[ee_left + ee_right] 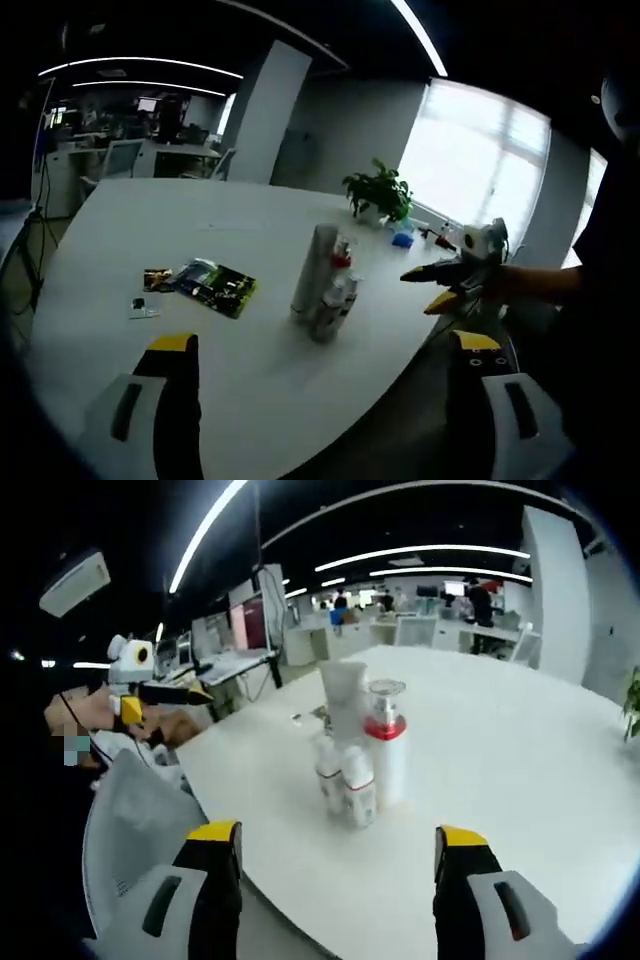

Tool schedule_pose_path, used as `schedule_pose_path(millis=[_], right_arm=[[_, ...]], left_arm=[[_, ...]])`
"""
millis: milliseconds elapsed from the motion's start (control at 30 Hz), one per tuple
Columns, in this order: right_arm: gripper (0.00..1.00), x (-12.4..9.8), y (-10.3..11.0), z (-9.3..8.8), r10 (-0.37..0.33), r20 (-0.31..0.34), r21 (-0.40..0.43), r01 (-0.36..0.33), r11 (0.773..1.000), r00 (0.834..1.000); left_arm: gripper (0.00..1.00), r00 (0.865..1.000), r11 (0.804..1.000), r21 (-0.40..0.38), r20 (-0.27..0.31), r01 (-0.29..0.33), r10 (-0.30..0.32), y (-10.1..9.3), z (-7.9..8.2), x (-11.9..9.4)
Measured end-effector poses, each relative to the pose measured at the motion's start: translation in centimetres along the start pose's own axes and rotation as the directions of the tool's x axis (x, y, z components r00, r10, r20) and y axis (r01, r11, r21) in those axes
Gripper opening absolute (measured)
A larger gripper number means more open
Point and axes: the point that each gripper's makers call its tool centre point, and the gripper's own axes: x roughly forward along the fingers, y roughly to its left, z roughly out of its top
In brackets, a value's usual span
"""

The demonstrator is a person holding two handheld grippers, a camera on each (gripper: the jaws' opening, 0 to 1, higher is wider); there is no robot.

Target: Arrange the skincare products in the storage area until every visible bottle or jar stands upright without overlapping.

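Both the left gripper [318,400] and the right gripper [338,885] hang with jaws wide, holding nothing; the skincare bottles [358,750] stand bunched ahead of and between the right jaws. They look upright already, so approach slowly and avoid nudging the tall tube [317,266]

Open-plan office with a large white meeting table.

Long ceiling light strips [400,555] run overhead; desks with monitors [250,620] and office chairs [120,158] fill the upper left of both views, a bright window [480,170] and a potted plant [378,192] stand upper right beyond the table [250,370].
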Motion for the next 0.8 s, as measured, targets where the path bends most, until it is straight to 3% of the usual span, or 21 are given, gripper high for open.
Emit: schedule_pose_path(millis=[100,200,233,367,433,800], right_arm=[[0.90,-0.3,-0.5,-0.4,-0.056,0.001,-0.011,0.056,0.998,0.998],[0.90,-0.4,-0.7,-1.2,-0.077,-0.001,0.022,0.077,0.997,0.997],[0.90,-0.4,-0.9,-1.6,-0.088,-0.033,0.021,0.089,0.996,0.996],[0.99,-0.1,-0.7,-0.7,-0.090,0.011,-0.007,0.090,0.996,0.996],[0.99,0.0,-0.7,-1.4,-0.083,-0.024,-0.002,0.083,0.997,0.996],[0.99,0.0,-0.7,-1.3,-0.108,-0.024,-0.011,0.108,0.994,0.994]], left_arm=[[0.97,1.000,1.000,-0.004,-0.015,-0.007,0.007,0.2,-0.5,0.1],[0.97,1.000,1.000,-0.010,-0.016,-0.007,0.006,-0.1,-0.6,0.2],[0.97,1.000,1.000,-0.010,-0.021,-0.009,0.009,-0.1,-0.7,0.3],[0.98,1.000,1.000,-0.018,-0.015,-0.011,0.011,-0.3,-0.8,0.5],[0.98,1.000,1.000,-0.017,-0.011,-0.016,0.016,-0.3,-0.8,0.5],[0.98,0.999,1.000,-0.019,-0.023,-0.023,0.023,0.2,-0.8,0.9]])
